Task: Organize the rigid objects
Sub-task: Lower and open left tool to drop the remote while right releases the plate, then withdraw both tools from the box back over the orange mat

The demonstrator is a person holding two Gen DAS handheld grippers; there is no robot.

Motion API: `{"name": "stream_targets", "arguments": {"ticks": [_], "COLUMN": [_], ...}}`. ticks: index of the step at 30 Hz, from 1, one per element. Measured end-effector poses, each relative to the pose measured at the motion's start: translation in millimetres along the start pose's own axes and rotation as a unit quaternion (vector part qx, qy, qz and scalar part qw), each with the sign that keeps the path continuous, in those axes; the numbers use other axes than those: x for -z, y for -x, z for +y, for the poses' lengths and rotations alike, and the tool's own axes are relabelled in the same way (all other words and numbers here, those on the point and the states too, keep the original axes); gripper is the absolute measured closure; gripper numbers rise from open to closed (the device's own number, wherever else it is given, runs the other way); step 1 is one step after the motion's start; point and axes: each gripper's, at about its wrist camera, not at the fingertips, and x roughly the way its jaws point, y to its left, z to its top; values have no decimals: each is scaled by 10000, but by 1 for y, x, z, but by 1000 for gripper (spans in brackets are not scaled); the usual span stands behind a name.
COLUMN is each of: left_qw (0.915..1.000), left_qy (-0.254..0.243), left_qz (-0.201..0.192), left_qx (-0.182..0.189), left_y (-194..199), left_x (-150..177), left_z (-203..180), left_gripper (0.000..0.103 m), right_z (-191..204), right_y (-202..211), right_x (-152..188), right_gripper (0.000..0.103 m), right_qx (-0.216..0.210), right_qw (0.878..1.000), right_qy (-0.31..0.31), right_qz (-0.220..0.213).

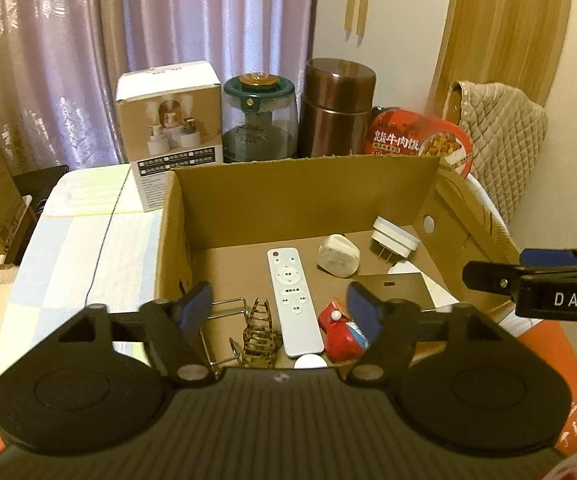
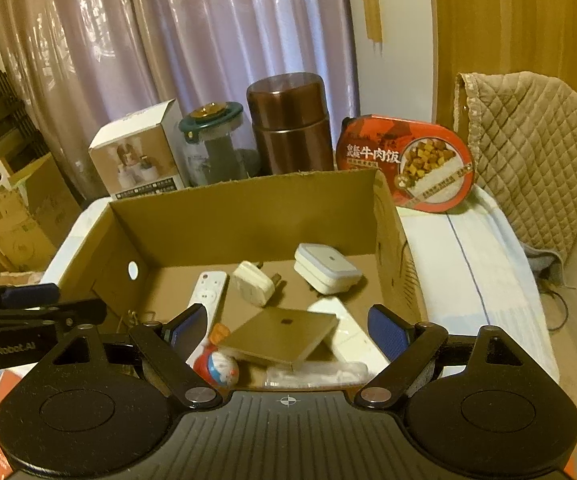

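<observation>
the cardboard box (image 1: 304,196) sits open on a cloth-covered counter (image 1: 84,220) and holds the rigid objects: a white remote (image 1: 294,300), a white plug adapter (image 1: 338,256), a white charger block (image 1: 394,238) with its prongs down, a flat tan box (image 2: 282,334), a red and white toy (image 1: 340,334), a tortoiseshell hair clip (image 1: 258,336) and a wire rack (image 1: 224,320) near the left wall. behind the box, along a curtain (image 1: 128,40), stand a white product carton (image 1: 168,128), a clear jar with a green lid (image 1: 258,120), a brown flask (image 1: 336,108) and a red beef rice bowl (image 2: 408,164) propped on its edge. a quilted cover (image 2: 536,160) hangs over a chair at the right.

the left tongs (image 1: 280,312) hover over the near end of the box, released, nothing between the blue pads; the remote, hair clip and toy lie just below and between them. the right tongs (image 2: 288,330) are also spread wide and empty above the near right part of the box, with the flat tan box and toy beneath. each pair shows at the edge of the other's view, side by side.
</observation>
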Motion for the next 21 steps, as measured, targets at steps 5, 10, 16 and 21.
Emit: {"name": "stream_targets", "arguments": {"ticks": [5,10,16,21], "left_qw": [9999,9995,9982,9973], "left_qy": [124,256,480,523], "left_qz": [-81,-187,-341,-457], "left_qx": [3,-62,-115,-239], "left_y": [27,60,105,144], "left_x": [4,11,26,41], "left_z": [2,4,5,1], "left_gripper": [17,8,4,2], "right_z": [0,2,11,21], "right_y": [21,49,91,125], "right_x": [1,1,9,22], "right_gripper": [18,18,18,18], "right_qx": [37,27,-27,-51], "right_qw": [9999,9999,9999,9998], "right_qy": [-66,-51,39,170], "right_qz": [79,120,97,0]}}
